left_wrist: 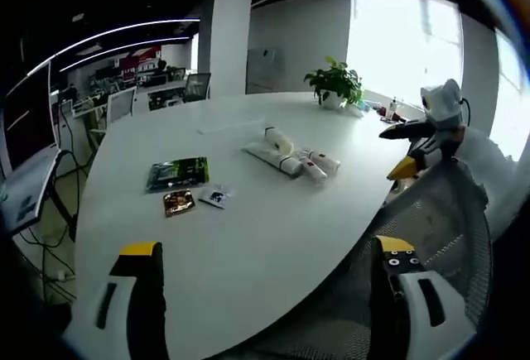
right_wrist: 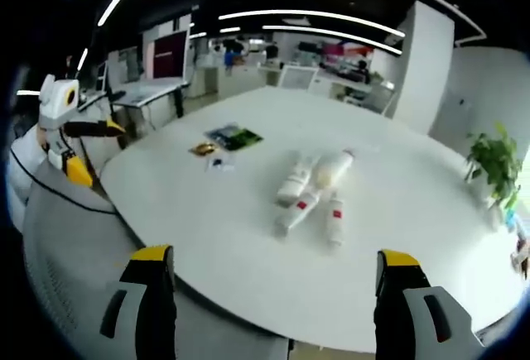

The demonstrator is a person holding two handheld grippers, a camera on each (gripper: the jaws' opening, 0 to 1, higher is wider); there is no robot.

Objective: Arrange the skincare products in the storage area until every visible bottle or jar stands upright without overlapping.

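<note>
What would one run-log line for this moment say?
left gripper: open, empty | right gripper: open, empty | skincare bottles: lying down on white table | task: not started

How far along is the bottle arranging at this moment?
Nothing looks done yet. The white skincare bottles all lie on their sides in a loose cluster on the white table, some touching. Nothing is in hand: the left tongs and the right tongs are both open and back from the table edge. Every bottle still has to be stood upright and spaced apart.
</note>
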